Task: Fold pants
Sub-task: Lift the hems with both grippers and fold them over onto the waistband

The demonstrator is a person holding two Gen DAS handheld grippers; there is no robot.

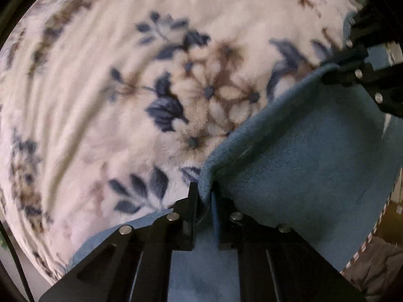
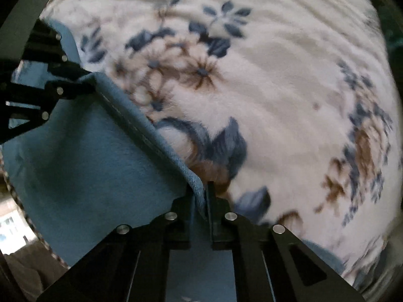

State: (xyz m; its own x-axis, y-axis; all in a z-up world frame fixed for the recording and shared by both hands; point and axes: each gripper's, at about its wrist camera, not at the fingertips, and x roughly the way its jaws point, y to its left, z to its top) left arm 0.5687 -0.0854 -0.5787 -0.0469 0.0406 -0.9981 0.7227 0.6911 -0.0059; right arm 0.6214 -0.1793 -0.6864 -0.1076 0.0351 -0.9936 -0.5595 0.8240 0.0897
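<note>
Blue denim pants (image 1: 302, 166) lie on a floral fleece blanket (image 1: 100, 88). In the left wrist view my left gripper (image 1: 205, 191) is shut on the hemmed edge of the pants, the fabric pinched between its black fingers. At the upper right of that view my right gripper (image 1: 337, 71) clamps the same edge further along. The right wrist view shows the pants (image 2: 95, 163) at the lower left, my right gripper (image 2: 201, 188) shut on the seamed edge, and my left gripper (image 2: 88, 85) pinching the far end of that edge. The edge runs taut between the two.
The white blanket (image 2: 277, 100) with blue and brown flowers covers most of both views. A checked border (image 1: 372, 236) and a dim room beyond the bed's edge show at the lower right of the left view and the lower left of the right view.
</note>
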